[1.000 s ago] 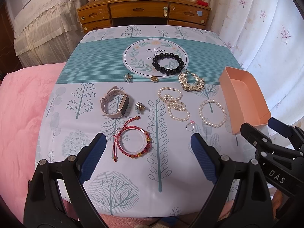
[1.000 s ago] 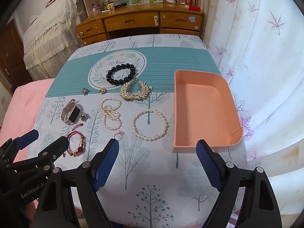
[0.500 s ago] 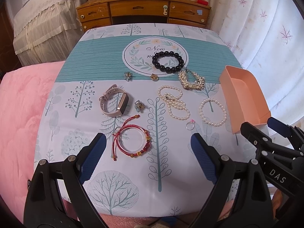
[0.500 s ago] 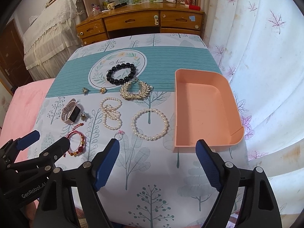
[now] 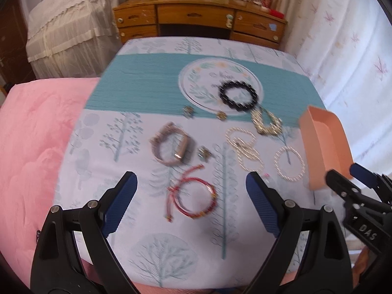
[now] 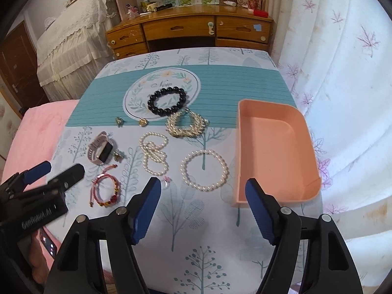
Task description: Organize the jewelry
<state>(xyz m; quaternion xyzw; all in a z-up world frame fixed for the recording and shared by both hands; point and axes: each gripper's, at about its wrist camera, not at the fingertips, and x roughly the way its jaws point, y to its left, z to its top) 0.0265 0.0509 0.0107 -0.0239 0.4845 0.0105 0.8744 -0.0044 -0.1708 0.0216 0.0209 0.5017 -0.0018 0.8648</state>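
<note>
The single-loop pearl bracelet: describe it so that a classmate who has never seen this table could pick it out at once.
Start at the peach tray on the right of the tree-print tablecloth. The single-loop pearl bracelet lies flat just left of the tray's near end. Unlike the pearl strand further left, which is coiled in several loops, it is one open ring of white beads.

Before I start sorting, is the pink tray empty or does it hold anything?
Empty. The pink tray shows only its bare floor; all jewelry lies outside it.
</note>
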